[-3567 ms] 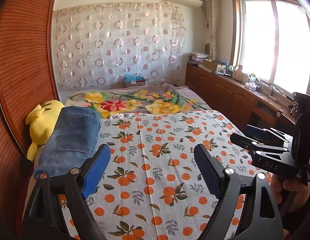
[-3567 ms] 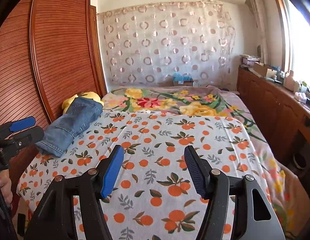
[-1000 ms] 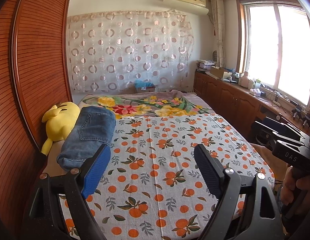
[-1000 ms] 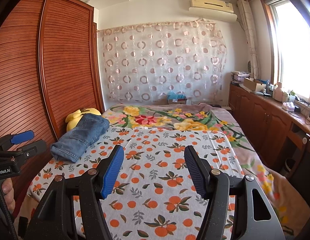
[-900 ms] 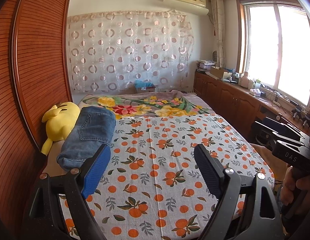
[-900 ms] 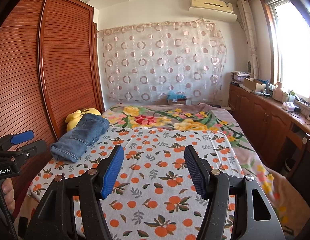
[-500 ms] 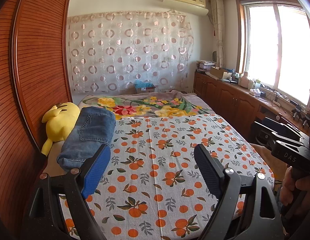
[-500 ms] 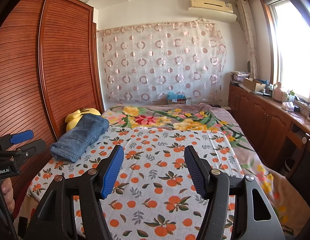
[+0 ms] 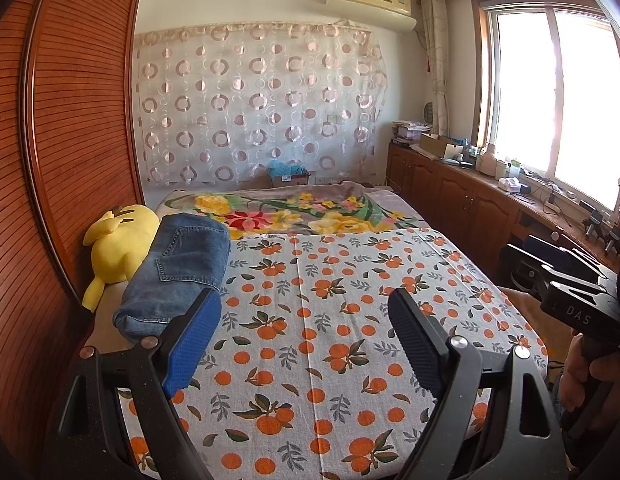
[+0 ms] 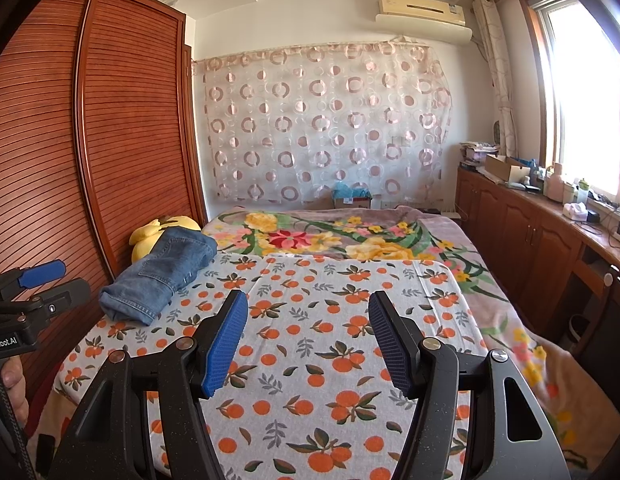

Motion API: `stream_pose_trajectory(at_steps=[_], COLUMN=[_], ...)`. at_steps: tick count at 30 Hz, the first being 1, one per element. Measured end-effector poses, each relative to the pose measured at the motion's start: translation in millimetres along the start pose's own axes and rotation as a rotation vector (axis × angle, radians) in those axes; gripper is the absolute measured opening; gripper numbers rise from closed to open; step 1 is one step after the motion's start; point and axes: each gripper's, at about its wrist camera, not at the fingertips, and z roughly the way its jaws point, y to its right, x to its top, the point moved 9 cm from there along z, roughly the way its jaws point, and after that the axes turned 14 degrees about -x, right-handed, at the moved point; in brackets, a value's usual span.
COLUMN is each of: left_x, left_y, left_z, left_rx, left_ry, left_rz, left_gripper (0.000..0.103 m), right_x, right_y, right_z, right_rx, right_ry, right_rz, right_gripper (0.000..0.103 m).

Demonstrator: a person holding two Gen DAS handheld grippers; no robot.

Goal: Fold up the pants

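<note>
The folded jeans [image 9: 177,272] lie on the orange-print sheet [image 9: 330,320] at the bed's wardrobe-side edge, their far end against a yellow plush toy [image 9: 117,240]. The wooden wardrobe [image 10: 109,140] stands just beyond the jeans. Well apart from the jeans, the left gripper [image 9: 303,334] and the right gripper [image 10: 303,340] hang over the sheet, jaws spread wide with nothing between them.
</note>
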Motion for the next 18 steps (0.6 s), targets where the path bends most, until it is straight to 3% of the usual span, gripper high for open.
stream_pose_trajectory(at_steps=[18], left_x=[-1.1], left_y=[2.6], left_z=[-0.9], left_rx=[0.000], left_ry=[0.001], left_rz=[0.000], left_gripper=[0.086], right_x=[-4.4], right_y=[-3.1], right_z=[0.2], right_rx=[-0.006], right_ry=[-0.005], right_rz=[0.007], right_gripper=[0.065])
